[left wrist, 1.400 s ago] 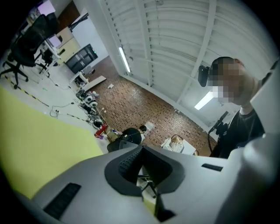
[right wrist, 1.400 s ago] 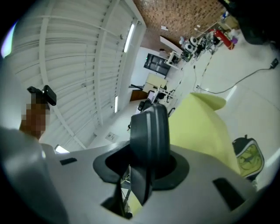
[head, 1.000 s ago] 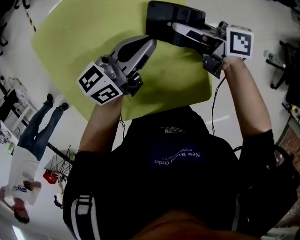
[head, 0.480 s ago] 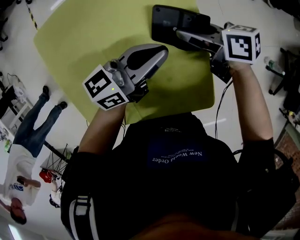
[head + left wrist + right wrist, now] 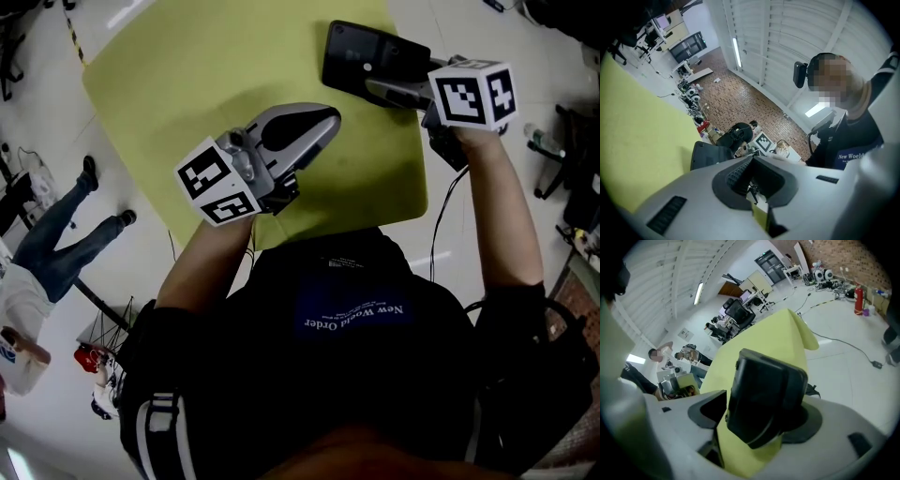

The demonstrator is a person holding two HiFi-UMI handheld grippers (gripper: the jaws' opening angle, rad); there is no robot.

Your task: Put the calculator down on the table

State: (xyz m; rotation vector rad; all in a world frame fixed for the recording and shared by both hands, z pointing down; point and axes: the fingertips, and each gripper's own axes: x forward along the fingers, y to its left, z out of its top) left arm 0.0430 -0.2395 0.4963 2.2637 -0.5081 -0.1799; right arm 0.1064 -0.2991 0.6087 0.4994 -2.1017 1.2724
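Note:
The black calculator (image 5: 370, 56) lies near the far right corner of the yellow-green table (image 5: 216, 75), its back facing up. My right gripper (image 5: 380, 89) reaches over that corner, pointing down at a slant. In the right gripper view the calculator (image 5: 764, 399) stands between the jaws, which are opening: it leans on the right jaw and a gap shows on the left side. My left gripper (image 5: 323, 120) hovers over the table's near middle, jaws together and empty. The left gripper view shows the calculator (image 5: 710, 154) beyond its jaws.
The table's near edge runs just in front of the person's chest, and its right edge lies under my right gripper. A person (image 5: 47, 253) stands on the floor at the left. A dark chair base (image 5: 567, 131) and cables are on the floor at the right.
My right gripper has tipped downward and sunk with the calculator toward the table, and its jaws have spread. The left gripper has stayed where it was.

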